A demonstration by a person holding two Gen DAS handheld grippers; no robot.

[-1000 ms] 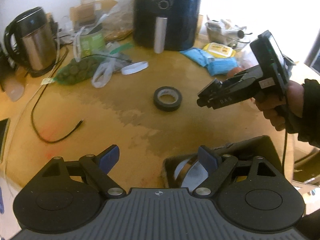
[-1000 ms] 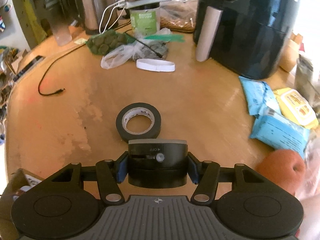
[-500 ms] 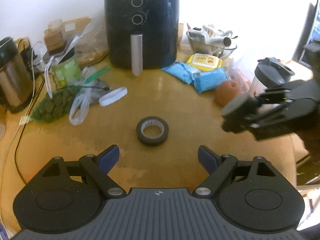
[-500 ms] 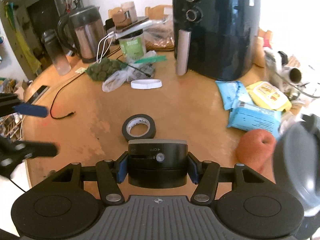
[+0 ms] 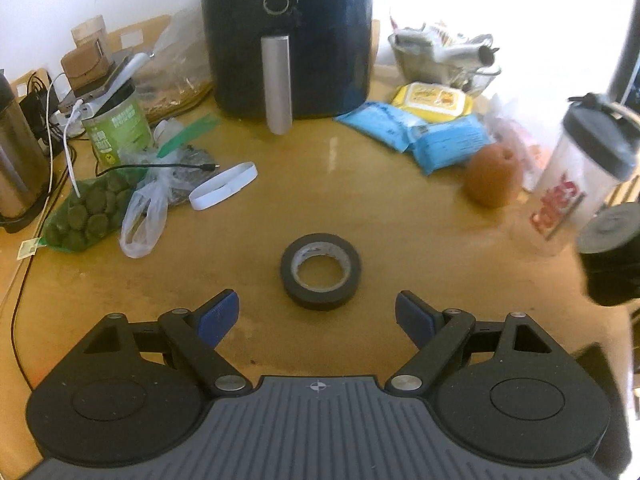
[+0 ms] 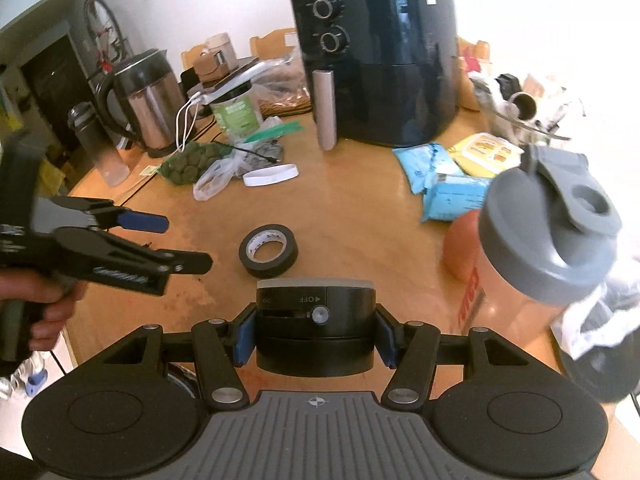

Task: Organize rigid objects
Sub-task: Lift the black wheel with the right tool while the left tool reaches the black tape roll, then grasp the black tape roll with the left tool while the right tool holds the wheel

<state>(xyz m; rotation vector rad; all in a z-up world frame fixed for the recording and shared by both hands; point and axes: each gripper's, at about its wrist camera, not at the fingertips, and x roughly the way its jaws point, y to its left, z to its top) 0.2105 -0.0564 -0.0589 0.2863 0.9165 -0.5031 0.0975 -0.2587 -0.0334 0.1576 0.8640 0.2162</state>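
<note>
A cluttered wooden table [image 5: 360,200] holds an air fryer [image 5: 288,36] and a kettle [image 6: 146,100]. A black tape roll [image 5: 321,271] lies flat mid-table, ahead of the left gripper [image 5: 318,316], whose jaws gape empty. The right gripper [image 6: 316,338] clamps a round black switch device [image 6: 315,326].

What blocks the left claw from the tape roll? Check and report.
Nothing visible. The left claw is open, and the tape roll lies flat on bare table just ahead, between the lines of its fingers. The nearest clutter sits well aside.

Left tool [image 5: 318,314] gapes; right tool [image 6: 316,334] clamped
</note>
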